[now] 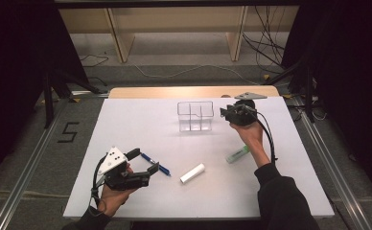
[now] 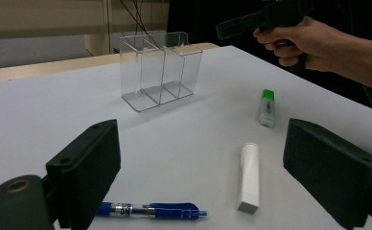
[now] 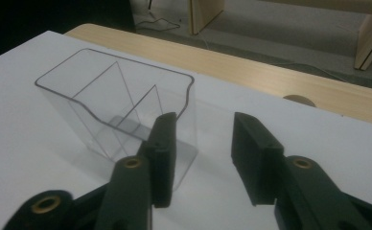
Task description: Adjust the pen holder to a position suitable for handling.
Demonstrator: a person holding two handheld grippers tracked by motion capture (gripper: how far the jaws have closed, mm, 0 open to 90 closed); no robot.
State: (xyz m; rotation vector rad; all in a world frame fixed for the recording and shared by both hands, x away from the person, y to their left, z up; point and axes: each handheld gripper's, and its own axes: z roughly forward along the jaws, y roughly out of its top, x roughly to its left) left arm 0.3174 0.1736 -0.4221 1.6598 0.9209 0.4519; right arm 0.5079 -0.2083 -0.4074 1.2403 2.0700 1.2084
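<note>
A clear plastic organizer [image 1: 195, 116] with three compartments stands upright at the back middle of the white table. My right gripper [image 1: 225, 112] hovers just right of it, jaws apart with nothing between them; in the right gripper view [image 3: 204, 120] the organizer [image 3: 117, 105] sits close ahead and to the left. My left gripper [image 1: 145, 161] is wide open near the front left, holding nothing. In the left gripper view [image 2: 203, 139] a blue pen [image 2: 150, 210] lies just ahead, with a white tube [image 2: 249, 177] and a small green-capped bottle [image 2: 267, 108] further on.
The white tabletop [image 1: 141, 120] ends in a wooden strip [image 1: 193, 91] at the back. Metal rails run along both sides on the floor, and a "5" [image 1: 69, 132] is marked at the left. Cables and wooden shelf legs lie beyond the table.
</note>
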